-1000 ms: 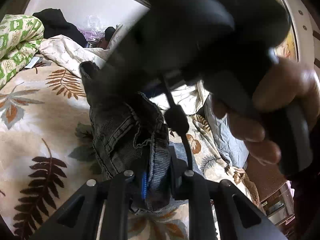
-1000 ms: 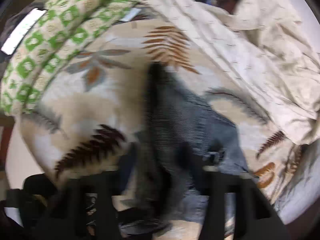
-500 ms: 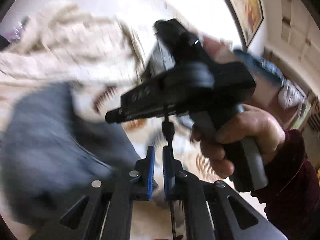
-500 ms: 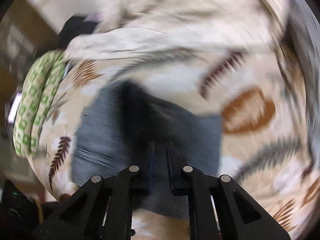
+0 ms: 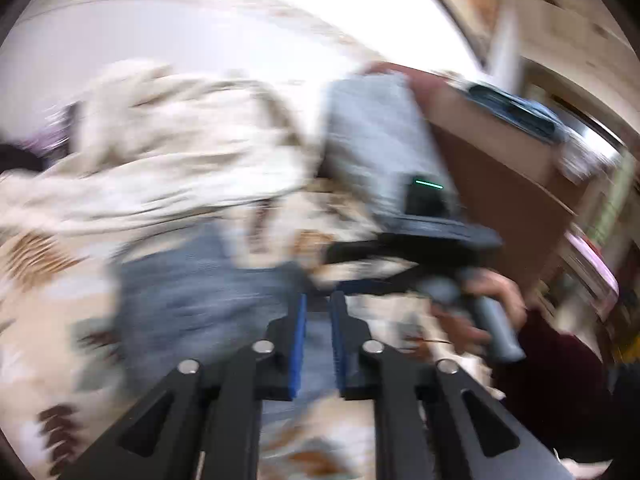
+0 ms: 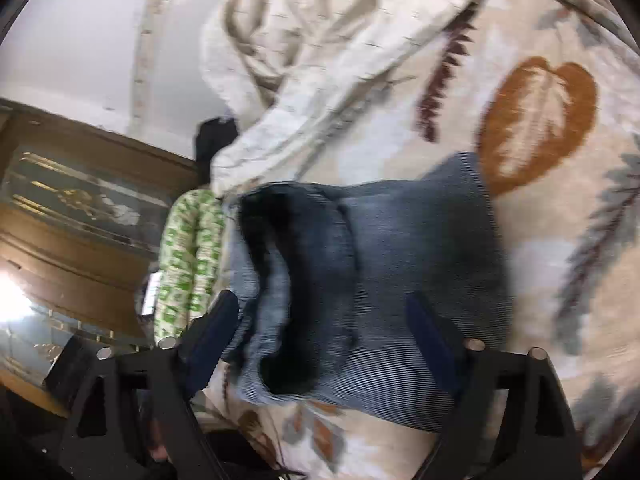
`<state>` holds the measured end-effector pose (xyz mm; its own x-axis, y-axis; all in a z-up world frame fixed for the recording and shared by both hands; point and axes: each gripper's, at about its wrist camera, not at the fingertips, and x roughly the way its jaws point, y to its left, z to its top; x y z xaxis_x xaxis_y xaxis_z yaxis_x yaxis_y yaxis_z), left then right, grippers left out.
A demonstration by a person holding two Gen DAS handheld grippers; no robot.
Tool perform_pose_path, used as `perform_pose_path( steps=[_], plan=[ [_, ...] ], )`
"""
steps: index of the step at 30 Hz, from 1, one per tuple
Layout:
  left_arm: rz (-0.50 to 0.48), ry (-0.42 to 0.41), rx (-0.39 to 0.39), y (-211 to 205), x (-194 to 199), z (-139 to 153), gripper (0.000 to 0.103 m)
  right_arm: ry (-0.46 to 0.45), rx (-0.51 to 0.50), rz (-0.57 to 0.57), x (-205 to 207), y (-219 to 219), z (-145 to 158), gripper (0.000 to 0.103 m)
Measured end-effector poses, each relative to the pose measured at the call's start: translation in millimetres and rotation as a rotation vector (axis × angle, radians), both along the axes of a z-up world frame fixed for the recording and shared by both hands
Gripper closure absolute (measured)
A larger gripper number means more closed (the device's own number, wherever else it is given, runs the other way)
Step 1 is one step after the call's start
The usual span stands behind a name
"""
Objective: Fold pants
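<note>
Pants: the folded blue corduroy pants (image 6: 400,280) lie on the leaf-print blanket (image 6: 540,120), just beside the green-patterned pillow (image 6: 192,256).
Right tongs (image 6: 324,320): just sprung wide, astride the pants, gripping nothing.
Left tongs (image 5: 318,320): slightly parted, just opening, empty, over the pants.
Advice: flatten layers, square edges before lifting clear.

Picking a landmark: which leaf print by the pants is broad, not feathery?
The orange heart-shaped leaf off the pants' upper-right corner, right wrist view; the maroon print and grey print beside it are thin fronds.
</note>
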<state>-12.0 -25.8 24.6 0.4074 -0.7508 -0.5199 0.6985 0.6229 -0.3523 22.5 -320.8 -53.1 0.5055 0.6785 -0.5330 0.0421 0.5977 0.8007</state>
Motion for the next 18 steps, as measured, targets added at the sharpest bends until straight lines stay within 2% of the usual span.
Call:
perform_pose_path(
  steps=[1,3,5,7,8,10,12,16,18],
  plan=[
    [0.053,0.040,0.007,18.3,11.4,-8.9,0.082,0.002,0.028,0.007,1.0,5.8,-5.9,0.017],
    [0.170,0.143,0.016,51.0,37.3,-34.1,0.082,0.064,0.066,-0.001,4.7,14.9,-31.6,0.017],
    [0.231,0.269,-0.012,78.0,57.7,-63.6,0.082,0.125,0.154,-0.014,7.0,21.2,-59.2,0.016],
    [0.262,0.365,-0.032,91.6,68.3,-89.3,0.082,0.114,0.221,-0.013,6.5,24.3,-64.5,0.016],
    [0.272,0.379,-0.029,93.7,70.6,-96.4,0.082,0.096,0.243,-0.001,6.7,27.5,-61.9,0.016],
    [0.282,0.378,-0.008,85.6,74.0,-103.6,0.082,0.063,0.329,0.045,9.0,40.2,-57.1,0.017],
    [0.259,0.363,-0.011,76.7,72.0,-105.7,0.082,0.059,0.305,0.050,10.8,52.7,-53.5,0.017],
    [0.259,0.293,0.039,55.8,70.5,-92.5,0.083,0.048,0.305,0.072,16.1,74.1,-42.9,0.016],
    [0.247,0.240,0.064,48.3,64.5,-80.9,0.083,0.003,0.272,0.093,18.2,83.8,-26.4,0.016]
  ],
)
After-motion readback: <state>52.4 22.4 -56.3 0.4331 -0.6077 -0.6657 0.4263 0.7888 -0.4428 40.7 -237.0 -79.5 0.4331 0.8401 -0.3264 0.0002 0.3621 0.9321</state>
